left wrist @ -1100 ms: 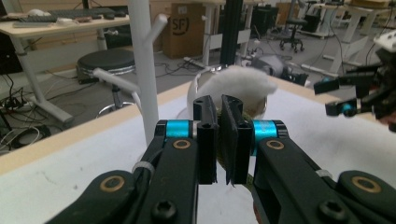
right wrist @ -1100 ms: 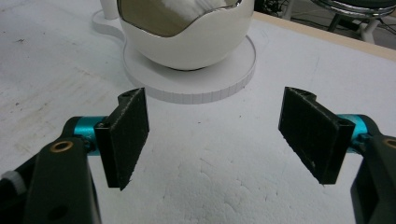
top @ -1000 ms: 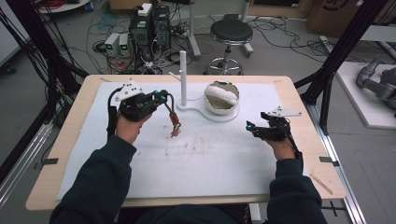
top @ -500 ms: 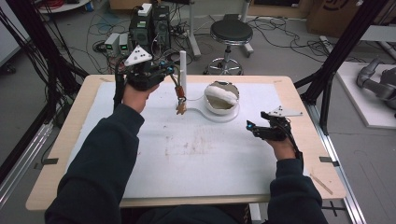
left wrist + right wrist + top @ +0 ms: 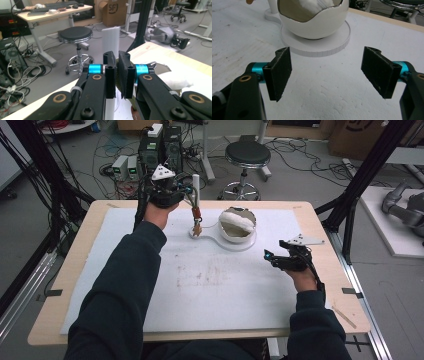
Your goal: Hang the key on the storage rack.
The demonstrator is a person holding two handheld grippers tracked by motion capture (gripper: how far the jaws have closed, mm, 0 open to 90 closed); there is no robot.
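My left gripper is raised at the far side of the table, next to the top of a white upright post. It is shut on a thin olive and reddish-brown strap, which hangs down beside the post to just above the stand's white base. In the left gripper view the jaws pinch the strap with the post right behind. A white egg-shaped bowl with white padding sits on the base. My right gripper rests open on the mat, its jaws empty and facing the bowl.
A white foam mat covers the wooden table. Behind the far edge stand a black stool and electronics boxes with cables. Black frame posts rise at the table's right side.
My left gripper has carried the hanging strap from the left-middle of the mat away and up to the top of the white post. The right gripper has stayed put.
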